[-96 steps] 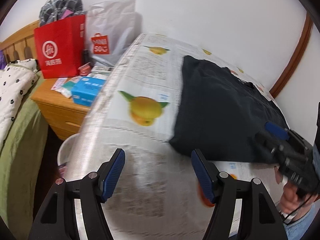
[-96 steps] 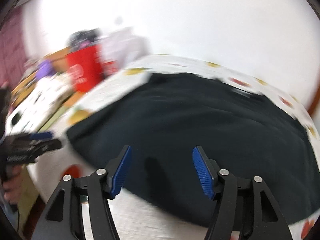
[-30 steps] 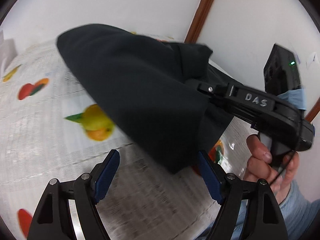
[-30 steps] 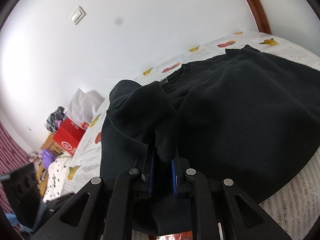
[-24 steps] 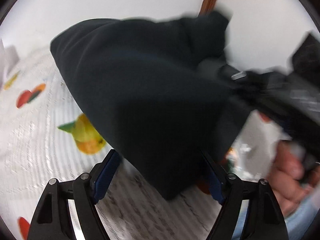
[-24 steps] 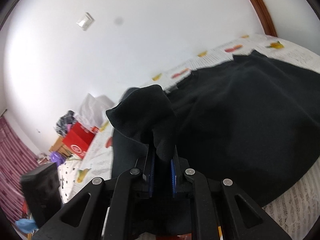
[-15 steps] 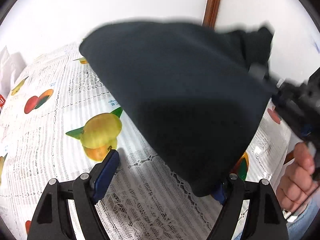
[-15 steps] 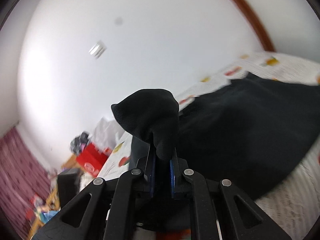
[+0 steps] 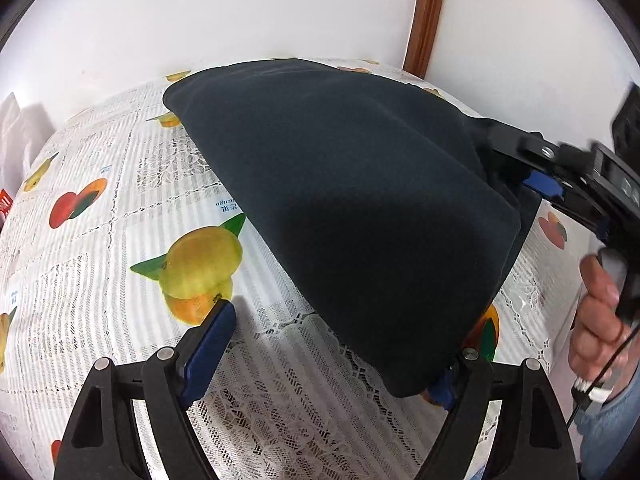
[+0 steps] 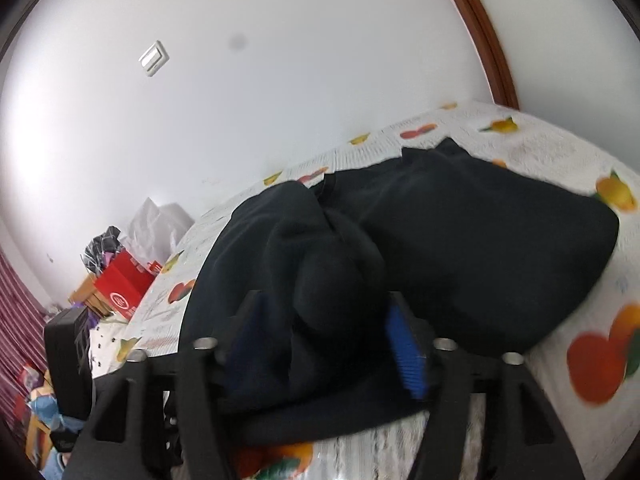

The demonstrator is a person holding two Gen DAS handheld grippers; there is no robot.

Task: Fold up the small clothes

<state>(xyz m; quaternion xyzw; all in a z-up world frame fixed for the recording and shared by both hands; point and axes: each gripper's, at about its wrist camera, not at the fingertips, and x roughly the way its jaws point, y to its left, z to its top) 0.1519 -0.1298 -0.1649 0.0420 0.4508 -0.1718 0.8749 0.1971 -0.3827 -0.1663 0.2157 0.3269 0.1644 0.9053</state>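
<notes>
A black garment (image 9: 360, 208) lies folded over on a table with a fruit-print lace cloth (image 9: 100, 264). My left gripper (image 9: 320, 344) is open low over the cloth; the garment's near corner drapes over its right finger (image 9: 440, 388). My right gripper (image 10: 324, 344) has its jaws spread apart, with a bunched fold of the garment (image 10: 336, 280) lying loose between them. It also shows at the right of the left wrist view (image 9: 540, 180), at the garment's far edge.
A white wall and a brown wooden door frame (image 9: 424, 16) stand behind the table. In the right wrist view a red shopping bag (image 10: 124, 284) and a white bag (image 10: 156, 228) sit past the table's far left end. A hand (image 9: 600, 312) holds the right gripper.
My right gripper, shut on the lifted garment fold, carried it over and down, and its jaws have now spread apart. The garment has dropped lower onto the table. My left gripper stayed open.
</notes>
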